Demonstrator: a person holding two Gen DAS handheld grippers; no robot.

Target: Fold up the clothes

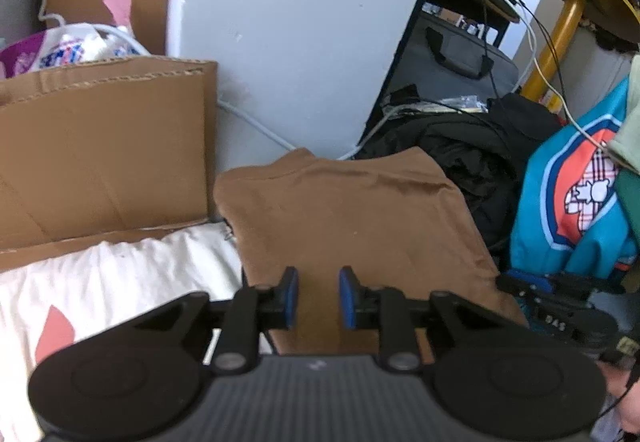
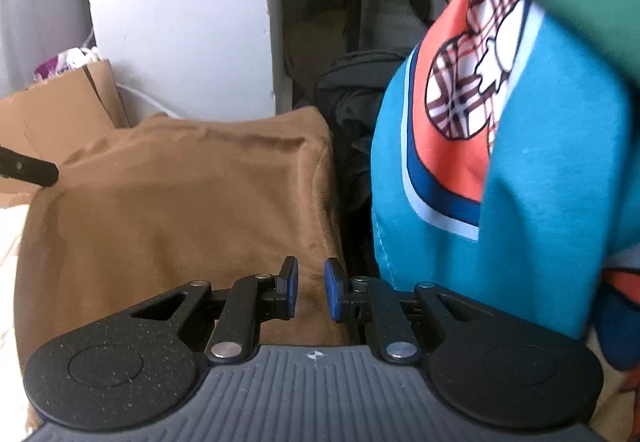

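Hovering over one brown shirt (image 1: 352, 217), left tool (image 1: 319, 298) and right tool (image 2: 311, 290) gape narrowly, empty

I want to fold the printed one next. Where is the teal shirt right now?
In both views the teal shirt hangs at the right, beside the brown shirt, with dark clothing heaped between them.

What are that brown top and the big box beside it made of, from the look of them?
The brown T-shirt looks like soft matte knit fabric, probably cotton: it creases gently and shows a stitched seam at the collar. The cardboard box looks like plain corrugated cardboard: dull brown, stiff flat flaps, and a rough perforated edge along the top.
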